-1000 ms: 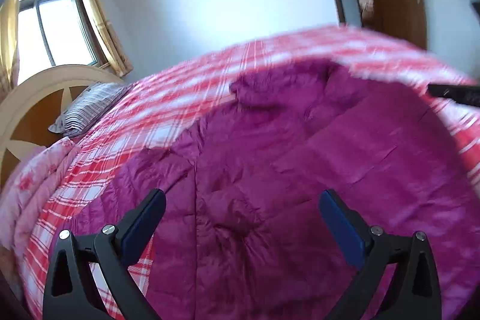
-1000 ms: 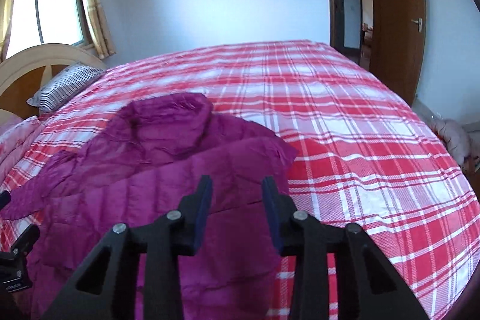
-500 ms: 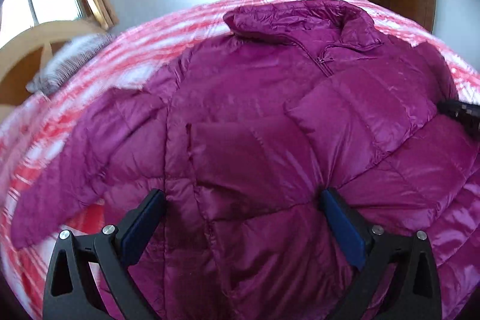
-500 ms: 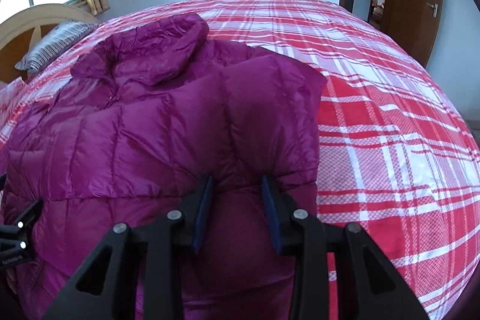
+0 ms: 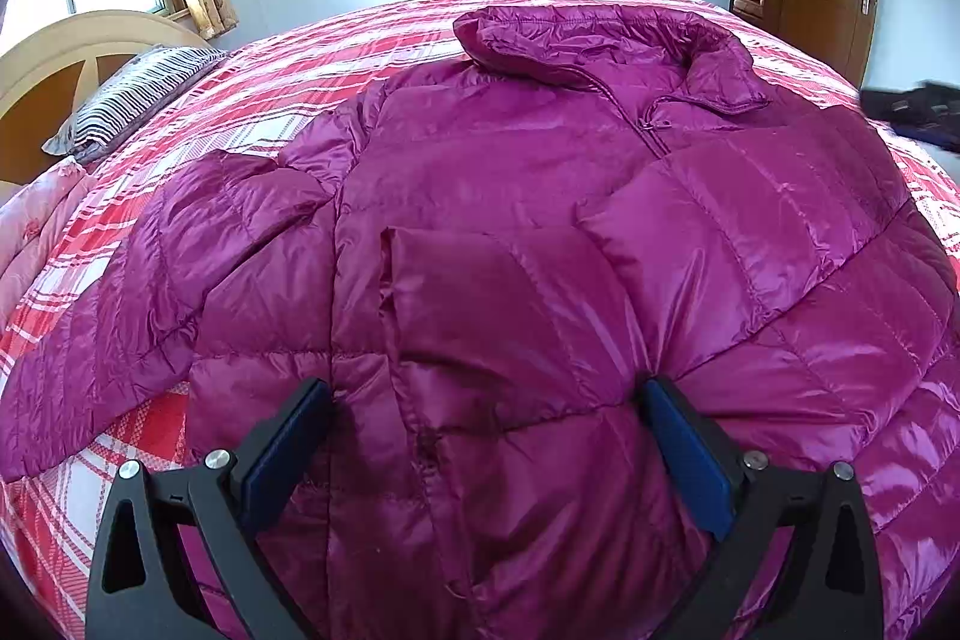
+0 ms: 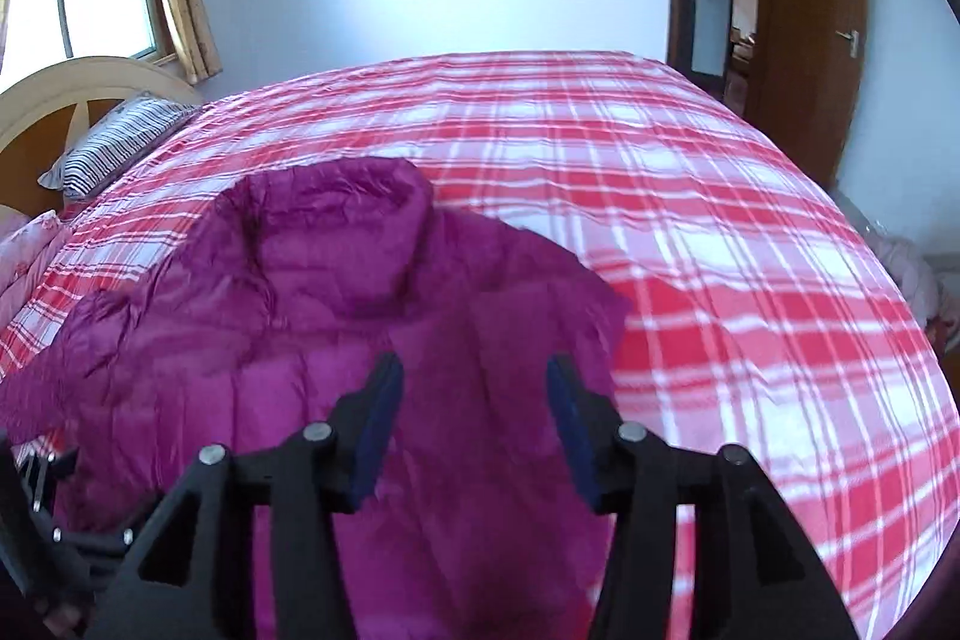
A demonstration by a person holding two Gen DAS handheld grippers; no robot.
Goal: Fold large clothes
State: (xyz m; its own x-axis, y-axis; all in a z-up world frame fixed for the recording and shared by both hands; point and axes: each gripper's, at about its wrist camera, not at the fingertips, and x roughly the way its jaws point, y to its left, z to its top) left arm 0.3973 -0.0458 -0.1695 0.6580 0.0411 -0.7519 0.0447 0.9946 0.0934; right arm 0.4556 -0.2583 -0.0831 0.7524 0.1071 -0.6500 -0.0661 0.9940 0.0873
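Note:
A magenta puffer jacket [image 5: 510, 172] lies front up on the red plaid bed, collar at the far end. One sleeve [image 5: 738, 232] is folded across its chest; the other sleeve [image 5: 120, 316] stretches out to the left. My left gripper [image 5: 485, 394] is open wide just over the jacket's lower front, with a puffy fold between its fingers and the pads not pressing on it. My right gripper [image 6: 474, 370] hovers over the jacket's [image 6: 300, 316] right side, its jaws opening, nothing held between them. Its black tip [image 5: 912, 112] shows at the left wrist view's right edge.
The red plaid bedspread [image 6: 690, 232] stretches bare to the right of the jacket. A striped pillow [image 5: 132, 100] and a wooden headboard [image 5: 54, 64] are at the far left, with a pink quilt [image 5: 30, 244] below them. A brown door [image 6: 804, 28] stands at the back right.
My left gripper dropped close over the jacket, then held still. The right gripper's jaws widened and it drew back from the jacket's folded edge, so more bedspread shows.

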